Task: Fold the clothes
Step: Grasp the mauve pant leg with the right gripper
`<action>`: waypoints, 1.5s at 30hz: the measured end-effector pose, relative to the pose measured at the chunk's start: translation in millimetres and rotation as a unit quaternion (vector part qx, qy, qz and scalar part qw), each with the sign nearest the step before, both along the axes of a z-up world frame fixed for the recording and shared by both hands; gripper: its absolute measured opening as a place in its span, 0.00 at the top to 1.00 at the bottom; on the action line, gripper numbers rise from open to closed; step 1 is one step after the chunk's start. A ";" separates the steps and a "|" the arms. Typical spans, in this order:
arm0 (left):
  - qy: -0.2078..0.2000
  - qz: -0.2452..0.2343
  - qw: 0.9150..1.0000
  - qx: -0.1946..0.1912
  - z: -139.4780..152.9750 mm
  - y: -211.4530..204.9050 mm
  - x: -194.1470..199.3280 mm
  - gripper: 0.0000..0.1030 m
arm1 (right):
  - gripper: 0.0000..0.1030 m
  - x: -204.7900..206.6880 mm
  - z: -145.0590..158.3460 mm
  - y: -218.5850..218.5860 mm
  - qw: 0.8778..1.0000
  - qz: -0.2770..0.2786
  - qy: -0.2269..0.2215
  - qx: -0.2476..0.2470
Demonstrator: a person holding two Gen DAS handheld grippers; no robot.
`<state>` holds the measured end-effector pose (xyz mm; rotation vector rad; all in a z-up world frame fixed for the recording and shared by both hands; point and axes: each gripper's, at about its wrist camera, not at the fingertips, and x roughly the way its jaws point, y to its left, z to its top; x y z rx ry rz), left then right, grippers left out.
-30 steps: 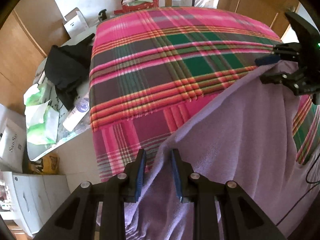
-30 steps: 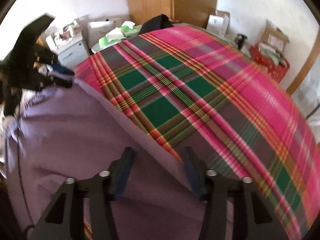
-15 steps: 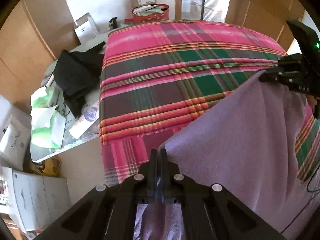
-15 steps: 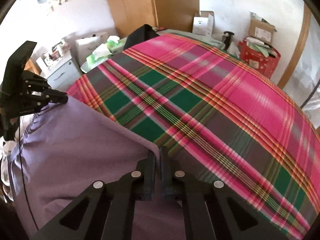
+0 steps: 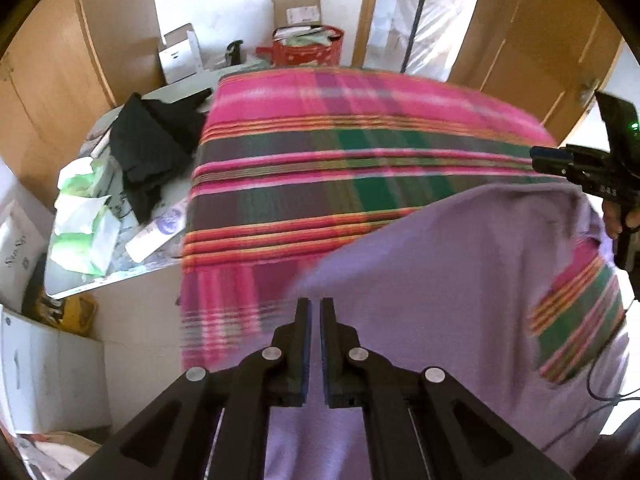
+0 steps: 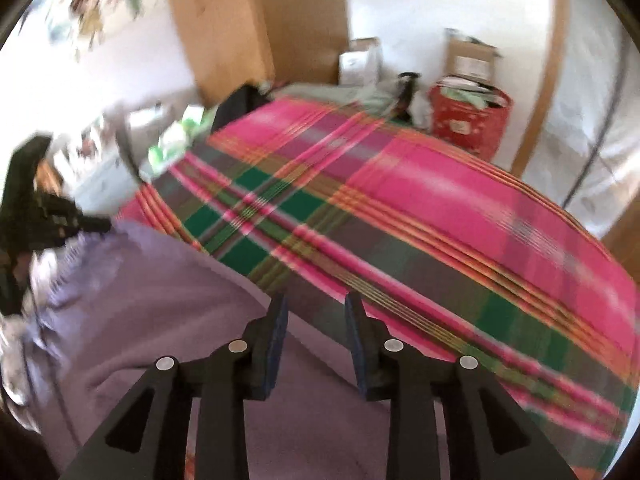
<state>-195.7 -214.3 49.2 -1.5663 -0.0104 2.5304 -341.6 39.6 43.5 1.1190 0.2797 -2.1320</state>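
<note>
A lilac garment [image 5: 460,280] lies over the near edge of a bed covered with a pink, green and brown plaid blanket [image 5: 320,168]; from the left wrist view its cloth spreads from the blanket's near edge down toward the camera, one fold hanging past a patch of plaid at the blanket's right side.

The left gripper [image 5: 314,308] is nearly closed at the garment's near corner — the two pads stand almost together, with lilac cloth running up between them, so it is clamped on the garment. In the right wrist view the same gripper [image 6: 100,224] shows as a dark shape at the garment's far left corner, the cloth gathered under its tip.

The right gripper [image 6: 316,308] has its jaws apart; they have just been opening, and the garment's edge lies below the gap without either pad pressing on it. From the left wrist view this gripper [image 5: 540,158] sits just above the garment's far right corner, with part of a hand [image 5: 618,216] on its grip.

Left of the blanket, a cluttered side table [image 5: 80,284] carries a black cloth [image 5: 152,148] and green-and-white packets [image 5: 88,216]. Beyond the blanket's far edge stand a red basket [image 5: 308,50] and cardboard boxes [image 5: 298,8].
</note>
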 end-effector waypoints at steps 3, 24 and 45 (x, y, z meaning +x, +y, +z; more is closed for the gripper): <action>0.013 -0.034 0.999 0.016 13.1 31.4 12.0 0.97 | 0.70 5.0 15.8 45.0 0.999 -0.050 0.009 -0.011; -0.031 -0.144 0.989 0.015 -30.1 153.8 15.6 0.96 | 0.66 107.7 -5.2 294.1 0.939 -0.344 0.010 -0.031; -0.015 -0.146 0.989 -0.026 -33.8 190.9 11.6 0.96 | 0.95 102.3 -28.4 299.4 0.953 -0.303 0.026 0.009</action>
